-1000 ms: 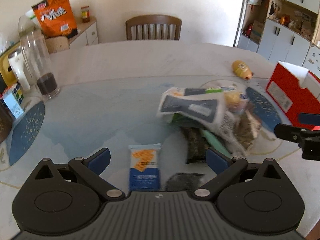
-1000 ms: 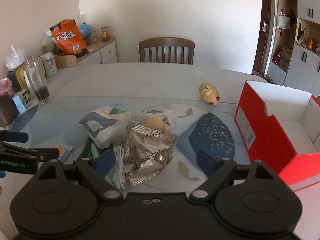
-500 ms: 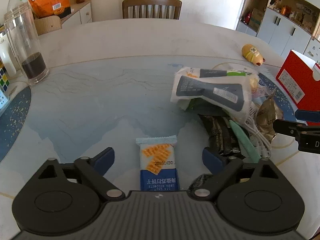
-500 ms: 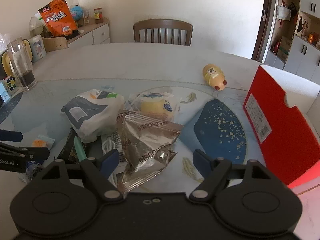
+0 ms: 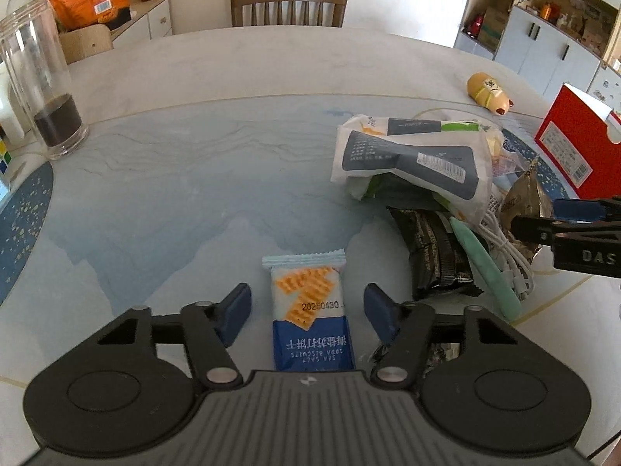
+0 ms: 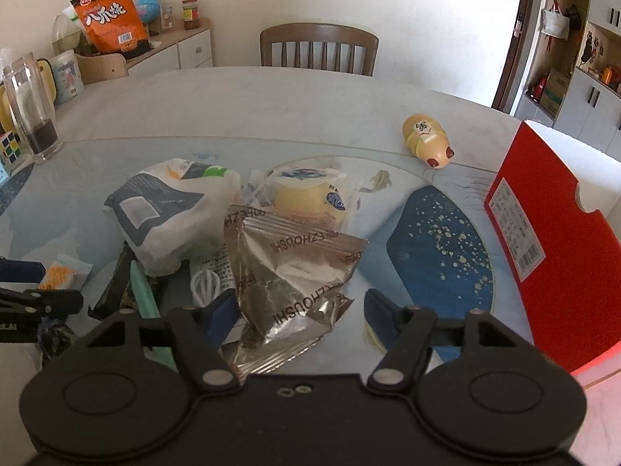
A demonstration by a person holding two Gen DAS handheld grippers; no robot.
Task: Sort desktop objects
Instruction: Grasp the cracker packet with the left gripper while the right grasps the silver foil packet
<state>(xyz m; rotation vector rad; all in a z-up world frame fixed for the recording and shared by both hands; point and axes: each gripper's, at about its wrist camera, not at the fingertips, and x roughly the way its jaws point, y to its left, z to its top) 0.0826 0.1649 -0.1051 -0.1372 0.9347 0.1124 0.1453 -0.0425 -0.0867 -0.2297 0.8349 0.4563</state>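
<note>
Since the earlier frames both grippers have come down closer over the table, and their jaws have just been closing from a wide spread. In the left wrist view the left gripper (image 5: 307, 308) now brackets the soda biscuit packet (image 5: 310, 312), which lies flat at lower centre with clear gaps on both sides, so neither blue pad touches it. In the right wrist view the right gripper (image 6: 300, 312) straddles the crumpled silver foil pouch (image 6: 289, 277); the left pad sits right at the pouch's edge, and whether it presses I cannot tell, while the right pad stands apart from it. To the left of the biscuit packet the table (image 5: 163, 194) is bare as far as the tall glass (image 5: 40, 89) at the upper left edge. To its right, close by, lie a dark wrapper (image 5: 434, 256), a pale green stick (image 5: 485, 268) and a coiled white cable (image 5: 512, 260), under a white and grey bag (image 5: 411, 159). Behind the foil pouch sits a wrapped yellow cake (image 6: 306, 194); right of it the blue mat area (image 6: 438, 240) is open up to the red box (image 6: 551, 240) at the right edge. A yellow toy (image 6: 427, 139) lies alone in the upper right.
</note>
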